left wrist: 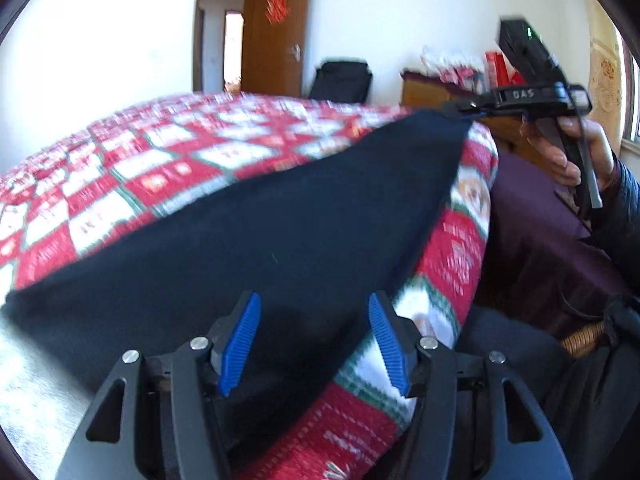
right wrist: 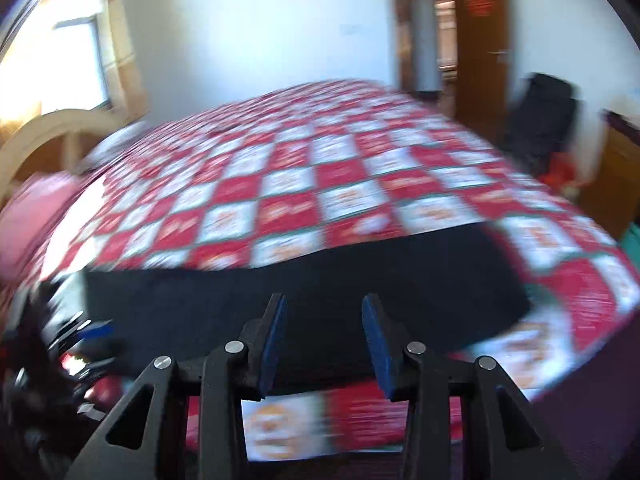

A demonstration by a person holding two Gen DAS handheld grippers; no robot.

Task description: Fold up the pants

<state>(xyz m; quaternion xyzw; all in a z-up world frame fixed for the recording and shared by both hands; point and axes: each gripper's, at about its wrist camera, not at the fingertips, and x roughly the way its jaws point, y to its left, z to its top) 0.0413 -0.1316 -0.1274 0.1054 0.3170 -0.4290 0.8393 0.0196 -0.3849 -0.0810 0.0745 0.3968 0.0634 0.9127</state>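
The black pants lie flat as a long dark strip on the red and white checked bedspread, near the bed's front edge. My left gripper is open, its blue pads just above one end of the pants, holding nothing. My right gripper is open over the near edge of the pants in the right wrist view. In the left wrist view the right gripper sits at the far corner of the pants, with the hand behind it.
The bed fills most of both views. A brown wooden door, a black chair and a wooden cabinet with red boxes stand behind it. A curved headboard and window are at the left.
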